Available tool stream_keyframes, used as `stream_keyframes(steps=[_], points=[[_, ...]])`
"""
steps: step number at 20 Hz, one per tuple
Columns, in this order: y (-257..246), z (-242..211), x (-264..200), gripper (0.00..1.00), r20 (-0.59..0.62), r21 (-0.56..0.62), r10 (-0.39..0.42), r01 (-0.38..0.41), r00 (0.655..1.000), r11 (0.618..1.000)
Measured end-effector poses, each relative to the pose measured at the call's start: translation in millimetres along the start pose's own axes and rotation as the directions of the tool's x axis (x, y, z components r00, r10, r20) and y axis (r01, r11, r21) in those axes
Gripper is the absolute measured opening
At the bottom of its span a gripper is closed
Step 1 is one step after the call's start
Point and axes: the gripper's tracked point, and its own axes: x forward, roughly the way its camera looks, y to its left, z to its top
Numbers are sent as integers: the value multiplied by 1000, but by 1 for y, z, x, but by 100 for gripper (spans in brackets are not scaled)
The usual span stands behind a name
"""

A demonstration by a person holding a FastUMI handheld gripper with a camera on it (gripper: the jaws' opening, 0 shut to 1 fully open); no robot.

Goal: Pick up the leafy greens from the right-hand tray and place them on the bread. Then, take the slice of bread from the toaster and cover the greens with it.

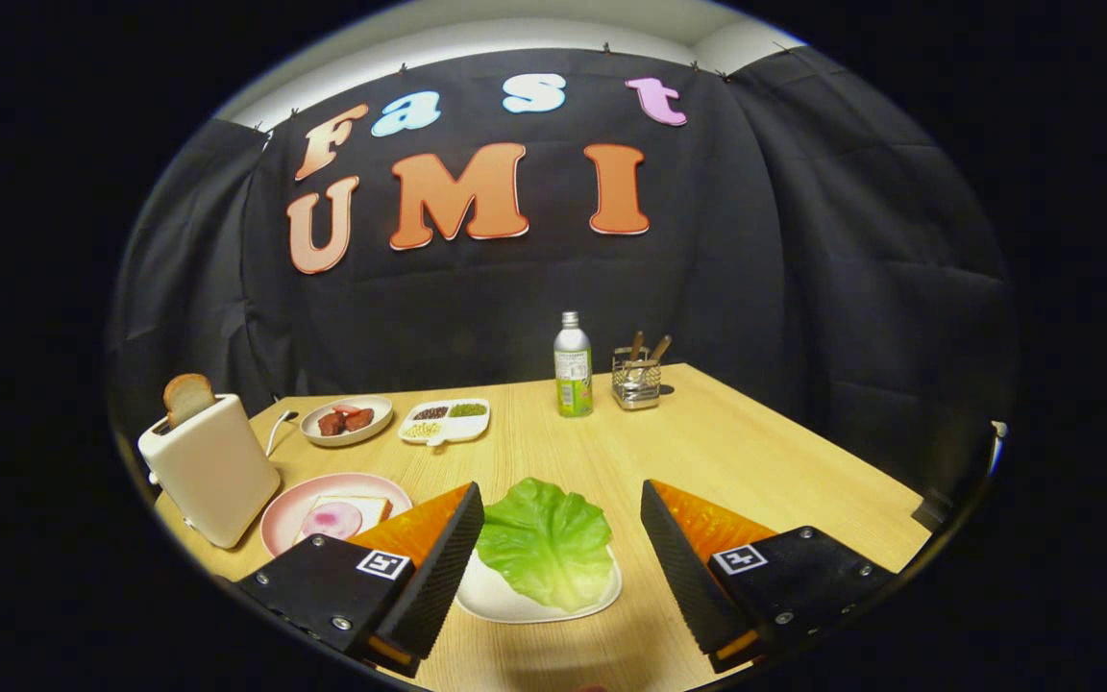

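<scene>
A green lettuce leaf (546, 540) lies on a white tray (501, 600) between my two fingers, slightly nearer the left one. My gripper (561, 500) is open and hovers over the leaf without touching it. Left of the left finger (438, 567), a pink plate (286, 509) holds a slice of bread (373, 504) topped with a round pink slice of meat (332, 520). Further left stands a cream toaster (210, 468) with a browned slice of bread (188, 396) sticking up out of its slot.
At the back of the wooden table (755, 452) are a small plate of red food (347, 420), a white divided dish of grains (445, 420), a green-labelled bottle (573, 366) and a wire holder with utensils (637, 379). The toaster's cord (277, 429) trails behind it.
</scene>
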Motion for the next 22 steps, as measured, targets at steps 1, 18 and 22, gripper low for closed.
stream_keyframes(steps=[1, 18, 22], points=[[6, -3, 5, 99, -15, -3, 16, -16, 1000, 1000], [18, -74, 67, 99, -310, -28, 32, -43, 950, 999], [18, -87, 70, 99, -350, -29, 33, -46, 936, 999]])
